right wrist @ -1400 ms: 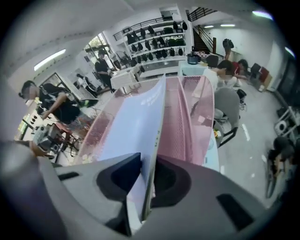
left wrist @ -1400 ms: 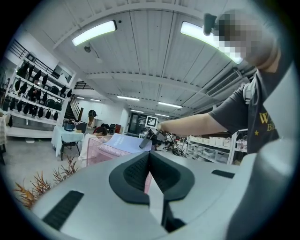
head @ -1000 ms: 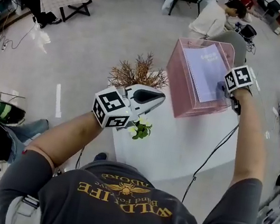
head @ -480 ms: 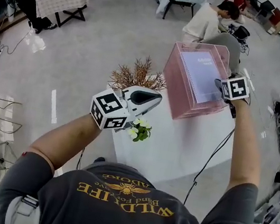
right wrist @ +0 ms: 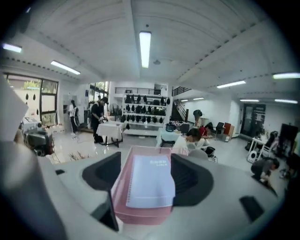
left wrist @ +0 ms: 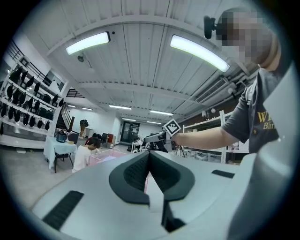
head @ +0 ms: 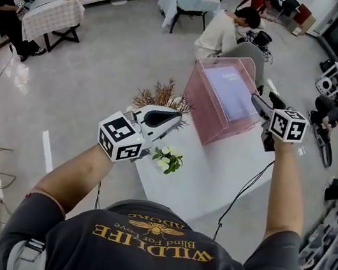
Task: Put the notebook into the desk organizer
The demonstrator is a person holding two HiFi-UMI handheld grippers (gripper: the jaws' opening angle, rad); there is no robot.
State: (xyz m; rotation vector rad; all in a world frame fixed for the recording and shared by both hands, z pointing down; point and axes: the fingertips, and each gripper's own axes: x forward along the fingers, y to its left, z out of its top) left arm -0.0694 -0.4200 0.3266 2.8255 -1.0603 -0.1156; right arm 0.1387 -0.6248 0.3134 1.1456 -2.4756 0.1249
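Pink desk organizer point(head: 198, 107) on the worktop point(head: 214, 171) already holds the notebook point(head: 231, 93), leaning inside. My right claw point(head: 262, 101) gapes just beside it, gripping nothing; my left claw point(head: 169, 117) is closed, empty. Light, floppy paper, I judge — pinch its stiffer spiral edge.

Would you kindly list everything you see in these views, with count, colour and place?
desk organizer: one, pink, table's far end
notebook: one, white, inside the organizer
table: one, white, before the person
dried twigs: one bunch, brown, by the table's far left corner
flowers: one sprig, white, table's left edge
seated people: several, background
left tongs: one, white, shut, near the twigs
right tongs: one, white, open and empty, at the organizer's right
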